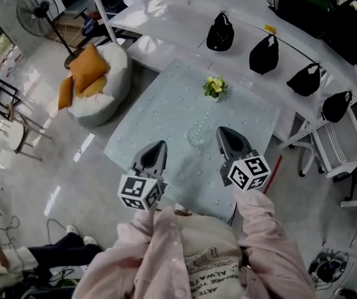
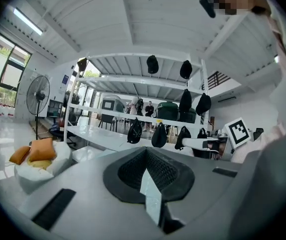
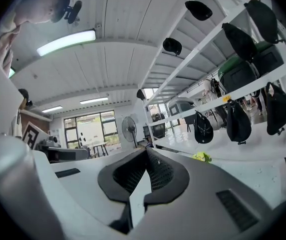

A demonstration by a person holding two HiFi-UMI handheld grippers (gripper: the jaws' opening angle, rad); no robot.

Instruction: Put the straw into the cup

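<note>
At the frame's centre, a pale green table [image 1: 159, 114] below white shelving [image 1: 178, 17] bears a clear cup [image 1: 197, 136] between the left gripper [image 1: 157, 151] and right gripper [image 1: 226, 139], both clenched on nothing.

The cup [image 1: 196, 136] is clear, so see-through that I read it mostly by its pale outline against the light blue-green table [image 1: 159, 114]. It seems to stand upright near the table's middle, on the half nearer me, alone on its patch of cloth. In my head view it lies just beyond the tips of my left gripper [image 1: 156, 147] and right gripper [image 1: 227, 134], between them and nearer the right one, touching neither. I cannot tell what it holds. The straw is too faint for me to pick out.
</note>
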